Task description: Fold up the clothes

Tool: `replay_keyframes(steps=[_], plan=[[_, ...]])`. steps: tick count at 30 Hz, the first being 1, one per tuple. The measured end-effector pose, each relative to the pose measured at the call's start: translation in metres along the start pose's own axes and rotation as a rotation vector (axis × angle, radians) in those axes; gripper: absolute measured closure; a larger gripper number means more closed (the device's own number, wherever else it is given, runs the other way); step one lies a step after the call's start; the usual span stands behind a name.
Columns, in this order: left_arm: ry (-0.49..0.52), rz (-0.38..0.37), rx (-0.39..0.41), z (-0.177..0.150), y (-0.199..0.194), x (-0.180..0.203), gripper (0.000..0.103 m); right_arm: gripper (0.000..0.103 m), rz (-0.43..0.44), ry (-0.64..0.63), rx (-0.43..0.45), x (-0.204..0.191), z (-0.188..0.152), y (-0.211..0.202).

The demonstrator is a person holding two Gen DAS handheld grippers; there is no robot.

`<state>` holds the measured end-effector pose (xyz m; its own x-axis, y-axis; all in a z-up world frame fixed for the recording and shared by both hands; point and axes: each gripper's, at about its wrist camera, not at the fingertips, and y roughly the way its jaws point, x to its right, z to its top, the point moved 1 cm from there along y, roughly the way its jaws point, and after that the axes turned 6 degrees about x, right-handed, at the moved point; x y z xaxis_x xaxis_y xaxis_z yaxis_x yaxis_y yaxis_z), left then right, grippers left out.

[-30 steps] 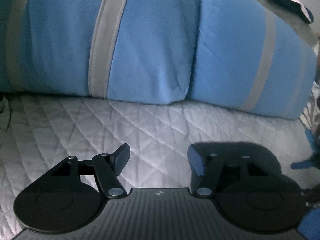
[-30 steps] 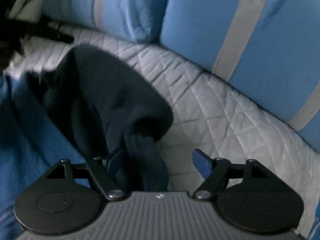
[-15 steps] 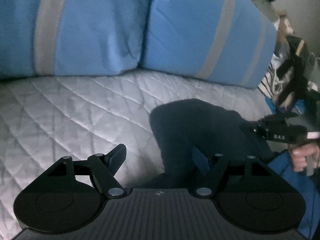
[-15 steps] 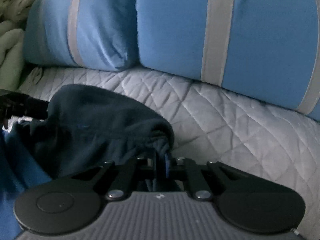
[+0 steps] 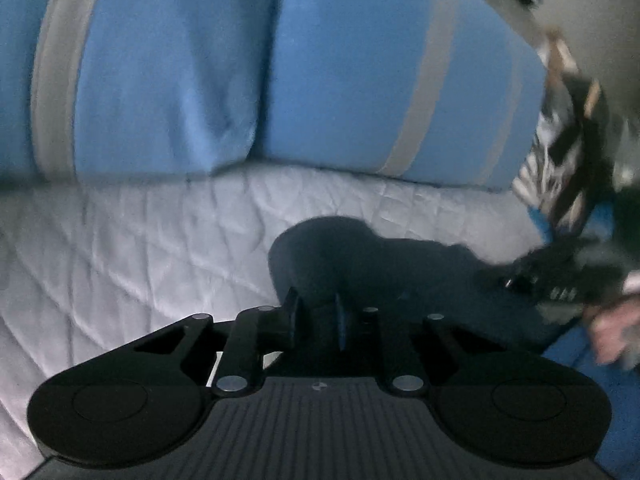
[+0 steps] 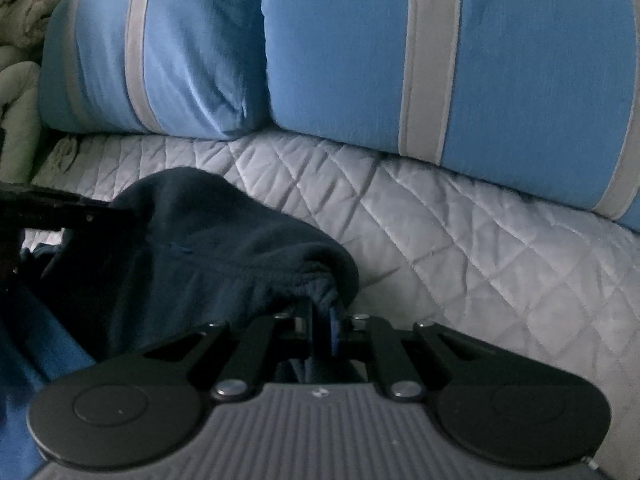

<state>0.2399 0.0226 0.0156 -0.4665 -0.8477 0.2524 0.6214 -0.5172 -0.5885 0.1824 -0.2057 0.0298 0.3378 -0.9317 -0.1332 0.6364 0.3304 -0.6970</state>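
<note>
On the quilted white cover [image 6: 460, 240], dark navy fleece garment [image 6: 208, 248] lies bunched, below two blue pillows [image 6: 500, 72]. Right gripper [image 6: 323, 322]: jaws clamped on its rolled hem. Left gripper [image 5: 316, 316]: jaws closing, narrow gap, garment fabric between them. Blue cloth [image 6: 24, 380] alongside.

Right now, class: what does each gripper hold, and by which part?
The right gripper is shut on the dark navy fleece garment at its bunched edge. The left gripper is closing on the garment's opposite end.
</note>
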Motion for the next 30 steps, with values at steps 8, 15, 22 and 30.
replay_keyframes(steps=[8,15,22,30], plan=[[-0.19,-0.01,-0.043,-0.001,0.007,-0.031,0.041,0.041,0.167,0.329,-0.047,0.036,-0.006,0.007],[-0.64,-0.127,-0.038,-0.011,0.025,-0.085,0.027,0.018,0.292,0.63,-0.082,0.06,-0.013,0.034],[-0.746,-0.257,-0.069,-0.007,0.038,-0.085,0.054,0.061,0.317,0.857,-0.066,0.073,-0.027,0.064],[-0.417,-0.082,0.094,0.007,0.02,-0.041,0.09,0.084,0.324,0.7,0.125,0.055,-0.006,0.037]])
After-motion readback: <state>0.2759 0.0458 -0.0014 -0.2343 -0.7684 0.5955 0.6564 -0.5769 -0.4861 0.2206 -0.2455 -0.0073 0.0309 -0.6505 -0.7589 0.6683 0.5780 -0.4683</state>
